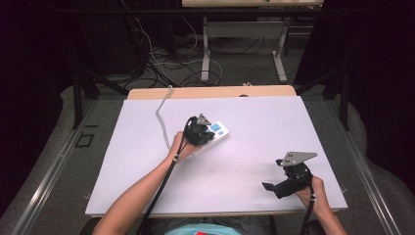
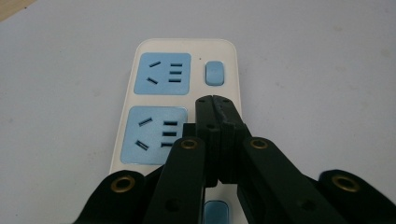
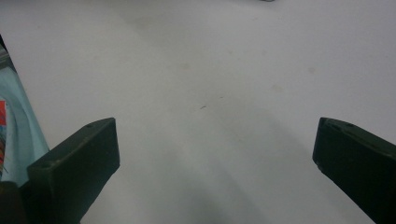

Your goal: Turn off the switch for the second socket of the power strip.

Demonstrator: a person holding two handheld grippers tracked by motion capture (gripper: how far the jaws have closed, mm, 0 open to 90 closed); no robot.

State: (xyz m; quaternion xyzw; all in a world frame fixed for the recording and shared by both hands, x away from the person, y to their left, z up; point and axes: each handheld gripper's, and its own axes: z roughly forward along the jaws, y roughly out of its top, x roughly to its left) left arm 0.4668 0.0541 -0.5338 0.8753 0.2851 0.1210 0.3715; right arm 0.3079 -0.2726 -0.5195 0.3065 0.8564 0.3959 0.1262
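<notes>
While the left claw (image 2: 215, 100), jaws pressed together and holding nothing, rests its tips on the power strip (image 1: 211, 135) near the tabletop (image 1: 147, 171) centre, the right claw (image 1: 274, 188) waits spread apart at four o'clock. Pressing off-centre, beside the blue switch (image 2: 214, 73) at twelve o'clock of the tips, could skid the strip sideways.

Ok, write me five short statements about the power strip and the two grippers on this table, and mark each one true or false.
1. The left gripper has its jaws shut together above the power strip. True.
2. The right gripper grips the power strip. False: its jaws stand wide open above the bare white table.
3. The power strip's sockets are blue. True.
4. A plug sits in the far socket. False: both sockets in the left gripper view are free.
5. A grey cable runs from the power strip toward the table's far edge. True.
</notes>
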